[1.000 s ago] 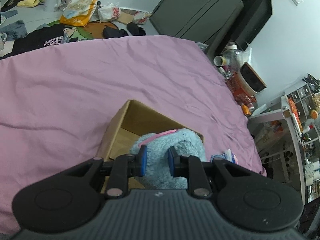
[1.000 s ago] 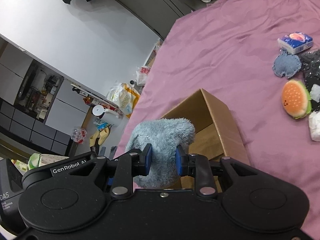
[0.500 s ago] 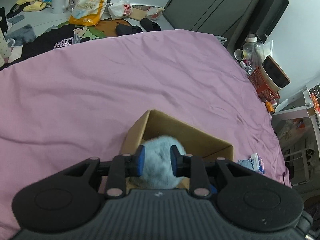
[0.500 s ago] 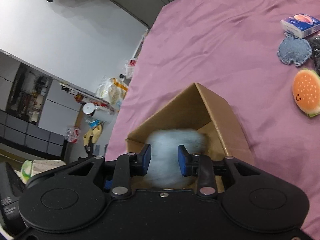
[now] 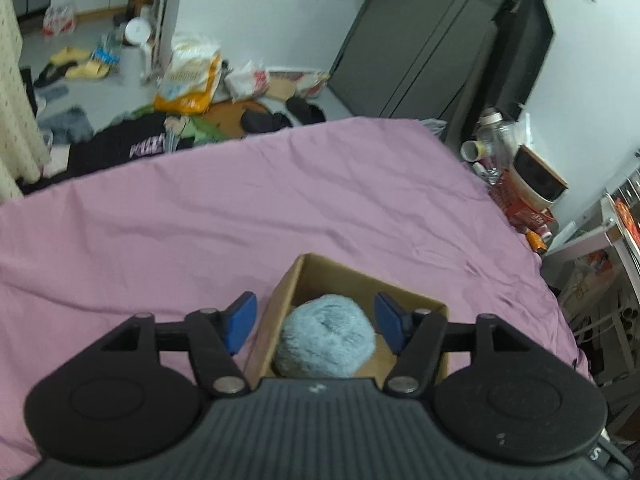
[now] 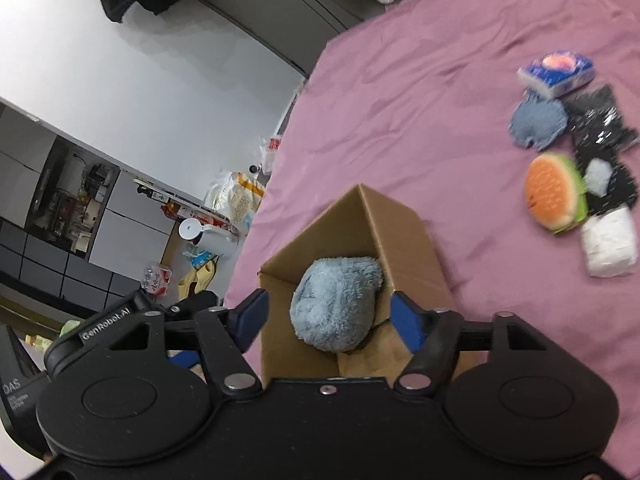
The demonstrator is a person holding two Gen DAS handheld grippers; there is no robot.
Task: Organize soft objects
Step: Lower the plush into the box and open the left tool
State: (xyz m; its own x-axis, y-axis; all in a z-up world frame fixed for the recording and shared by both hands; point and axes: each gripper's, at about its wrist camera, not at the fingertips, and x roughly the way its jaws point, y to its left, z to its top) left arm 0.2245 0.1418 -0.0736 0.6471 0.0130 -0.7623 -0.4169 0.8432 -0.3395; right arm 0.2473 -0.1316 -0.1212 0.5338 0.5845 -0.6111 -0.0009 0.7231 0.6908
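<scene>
Inside the open brown cardboard box (image 6: 404, 236) on the purple bed (image 6: 420, 132) lies the fluffy pale-blue plush (image 6: 336, 304); both left tongs (image 5: 316, 320) and right tongs (image 6: 334, 320) gape wide, empty. Remaining soft items, including an orange burger plush (image 6: 554, 192), lie off to the right tongs' right.

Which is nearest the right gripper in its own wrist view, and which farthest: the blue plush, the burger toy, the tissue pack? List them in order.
From the right gripper:
1. Blue plush, between the open fingers, in the cardboard box.
2. Burger toy, right, on the bedsheet.
3. Tissue pack, upper right, beyond it.
</scene>
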